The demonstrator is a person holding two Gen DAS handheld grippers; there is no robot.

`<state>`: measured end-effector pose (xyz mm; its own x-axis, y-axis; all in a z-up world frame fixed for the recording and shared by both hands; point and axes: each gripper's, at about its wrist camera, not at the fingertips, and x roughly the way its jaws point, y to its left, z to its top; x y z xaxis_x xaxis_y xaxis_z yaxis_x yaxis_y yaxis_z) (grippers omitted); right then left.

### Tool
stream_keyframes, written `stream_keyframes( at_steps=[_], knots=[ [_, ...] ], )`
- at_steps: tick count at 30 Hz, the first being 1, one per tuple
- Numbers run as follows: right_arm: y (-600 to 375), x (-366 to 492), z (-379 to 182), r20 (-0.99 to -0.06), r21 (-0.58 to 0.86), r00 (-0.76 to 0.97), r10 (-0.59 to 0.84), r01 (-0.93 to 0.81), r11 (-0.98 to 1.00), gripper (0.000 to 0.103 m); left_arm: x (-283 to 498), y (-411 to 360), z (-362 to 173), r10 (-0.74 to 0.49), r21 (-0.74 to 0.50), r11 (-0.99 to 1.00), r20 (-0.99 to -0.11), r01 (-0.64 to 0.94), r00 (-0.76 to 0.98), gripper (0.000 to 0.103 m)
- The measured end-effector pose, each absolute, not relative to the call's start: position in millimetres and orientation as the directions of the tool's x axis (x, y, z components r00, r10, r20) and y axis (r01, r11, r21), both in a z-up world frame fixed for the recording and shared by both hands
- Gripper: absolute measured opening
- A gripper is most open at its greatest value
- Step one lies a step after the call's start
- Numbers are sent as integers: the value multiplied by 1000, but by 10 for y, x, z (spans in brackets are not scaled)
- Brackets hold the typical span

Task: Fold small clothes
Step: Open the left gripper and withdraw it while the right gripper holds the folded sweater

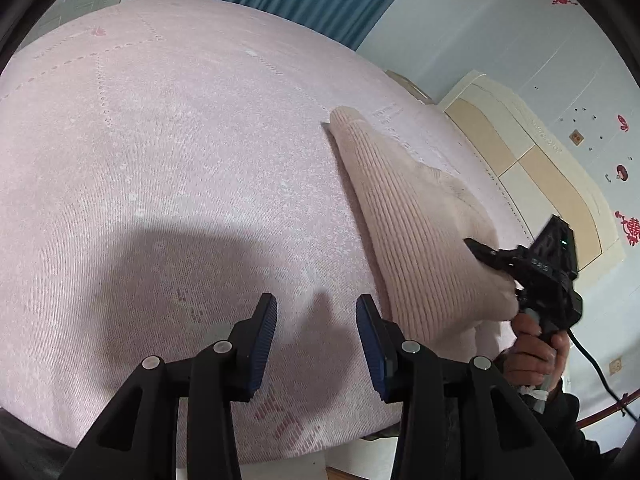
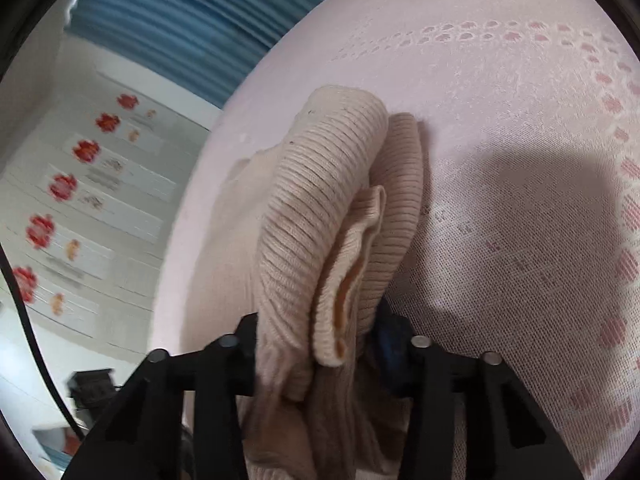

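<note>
Ribbed sweater (image 1: pixel 404 220) lies right of the left tongs (image 1: pixel 316 320), long axis running away across the bed (image 1: pixel 160 140). Left tongs spread, empty; right tongs (image 2: pixel 316 344) pinch its near end, so right's nearer.

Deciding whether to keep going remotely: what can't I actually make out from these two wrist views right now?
- Right gripper fingertips: right wrist view, buried in the bunched ribbed sweater.
- Sweater's near end: cut off by that view's bottom edge.
- Sweater's lower part: left wrist view, hidden behind the right gripper and hand.
- Garment's overall shape: bunched, sleeves indistinguishable.
- Left gripper: open over the bedspread, contact unclear.
</note>
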<state>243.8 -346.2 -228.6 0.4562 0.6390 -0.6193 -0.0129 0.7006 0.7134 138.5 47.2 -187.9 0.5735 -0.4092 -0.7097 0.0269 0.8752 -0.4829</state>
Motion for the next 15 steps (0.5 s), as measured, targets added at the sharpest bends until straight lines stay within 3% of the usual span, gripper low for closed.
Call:
stream_keyframes(
  at_steps=[6, 9, 15],
  knots=[
    [-3504, 2287, -1812, -539, 729, 574, 616, -46, 682, 35, 1549, 530, -1754, -332, -411, 912, -729, 5, 598, 39],
    [-3470, 2274, -1455, -561, 663, 620, 548, -60, 747, 35, 1667, 529, -1672, -272, -340, 941, -743, 6, 611, 39],
    [-3341, 2315, -779, -646, 477, 670, 366, -21, 879, 35, 2028, 615, -1510, -241, -330, 944, -721, -16, 650, 39]
  ],
)
